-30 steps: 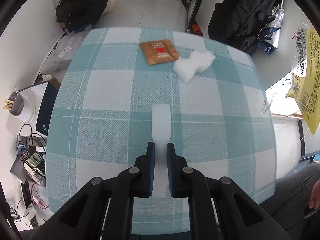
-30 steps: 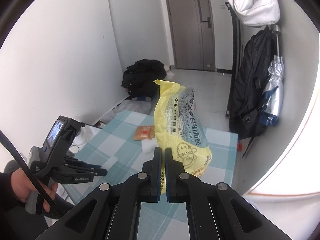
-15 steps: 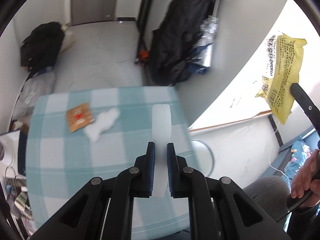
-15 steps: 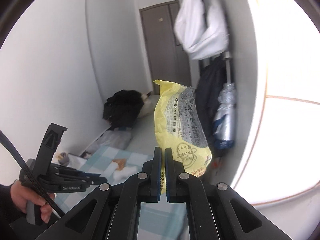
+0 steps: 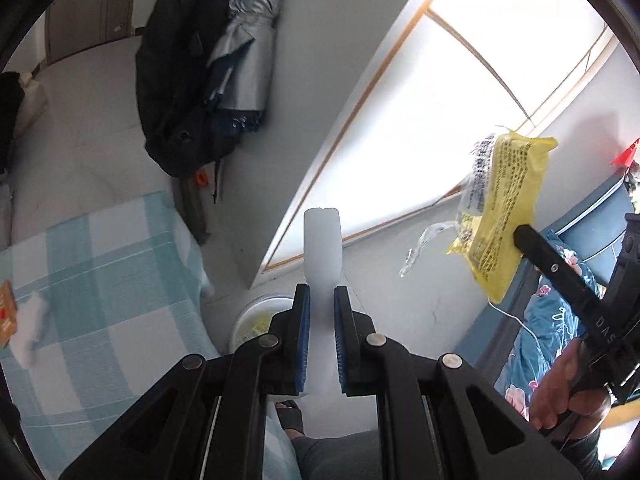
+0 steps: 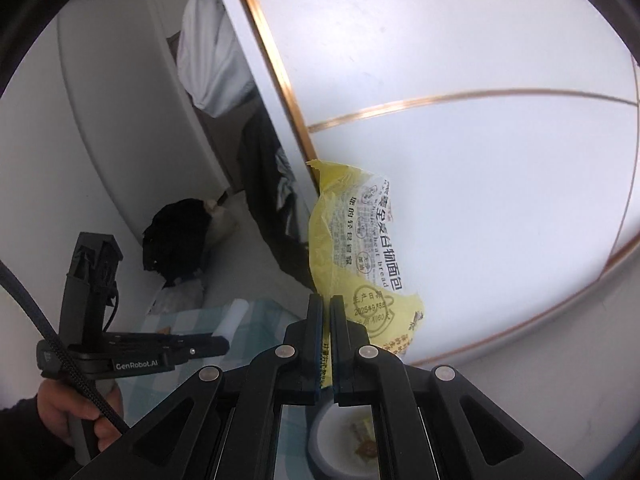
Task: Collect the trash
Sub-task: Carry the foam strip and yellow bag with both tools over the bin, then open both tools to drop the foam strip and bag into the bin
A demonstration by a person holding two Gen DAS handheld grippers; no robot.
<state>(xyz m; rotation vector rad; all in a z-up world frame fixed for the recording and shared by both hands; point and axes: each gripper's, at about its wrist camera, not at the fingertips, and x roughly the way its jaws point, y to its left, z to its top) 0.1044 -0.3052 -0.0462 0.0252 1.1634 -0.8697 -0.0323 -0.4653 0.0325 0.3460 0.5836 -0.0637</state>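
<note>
Left gripper (image 5: 320,332) pitched downward, fingers (image 5: 301,336) closed onto white foam strip (image 5: 322,252) sticking out forward between them. Left hand (image 6: 76,412) wrapped round handle, dark sleeve at wrist. Right gripper (image 6: 325,344) aimed less steeply, fingers (image 6: 314,340) pressed nearly together, pinching lower edge of yellow bread bag (image 6: 360,248). Right hand (image 5: 568,388) gripping handle, fingers curled.

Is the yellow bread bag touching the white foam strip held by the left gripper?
Apart. The left wrist view shows the yellow bread bag well right of the white foam strip, with wall showing between them.
</note>
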